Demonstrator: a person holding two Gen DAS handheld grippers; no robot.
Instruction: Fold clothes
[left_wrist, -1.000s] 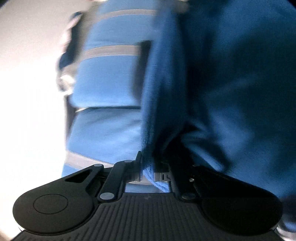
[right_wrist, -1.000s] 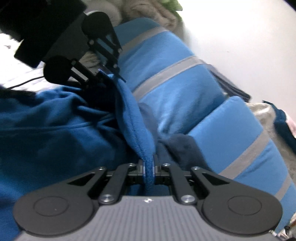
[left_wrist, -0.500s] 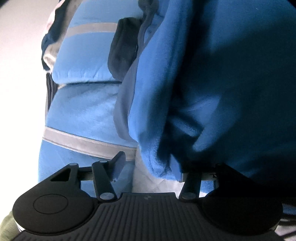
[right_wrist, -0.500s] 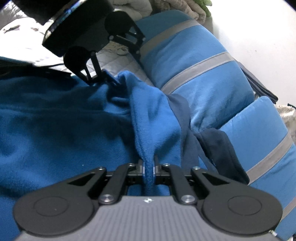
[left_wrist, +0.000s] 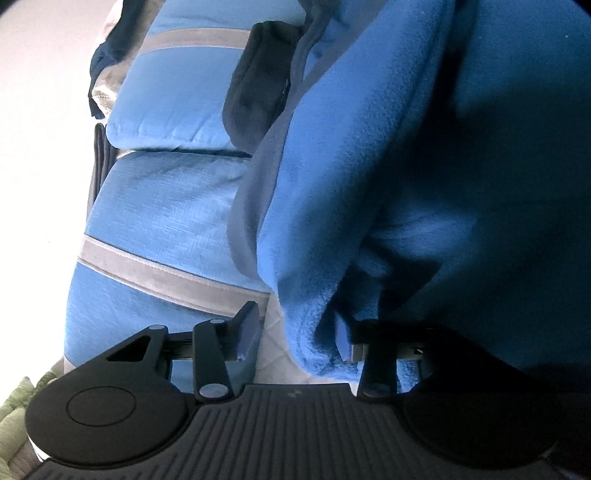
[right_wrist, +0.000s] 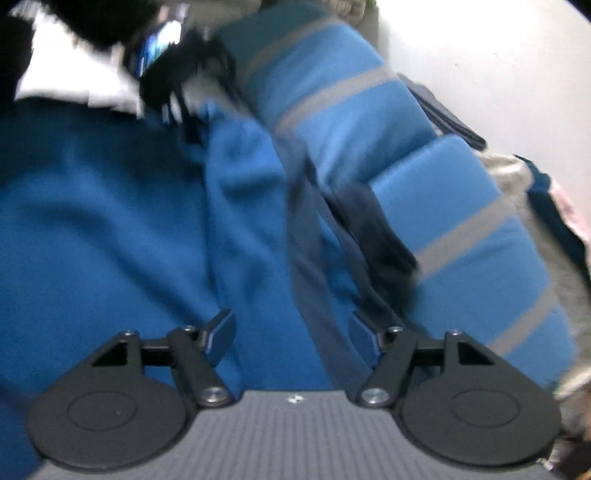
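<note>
A blue fleece garment (left_wrist: 406, 166) fills the right of the left wrist view; its folded edge hangs between the open jaws of my left gripper (left_wrist: 299, 339), not clamped. The right finger is partly covered by the cloth. In the right wrist view the same fleece (right_wrist: 110, 229) lies spread below my right gripper (right_wrist: 291, 332), whose jaws stand wide apart with cloth lying loose between them. A dark navy lining or pocket (right_wrist: 373, 236) shows at the fleece's edge. The left gripper (right_wrist: 177, 96) appears blurred at the far end of the garment.
Blue cushions with grey stripes (left_wrist: 166, 229) (right_wrist: 369, 110) run alongside the garment. A white wall (right_wrist: 498, 55) is behind them. Other clothes are piled at the right edge (right_wrist: 554, 206). Green fabric (left_wrist: 18, 402) shows at the lower left.
Both grippers have opened and let go of the fleece edge: the left about half a second ago, the right just now. The garment has dropped flat beside the cushions.
</note>
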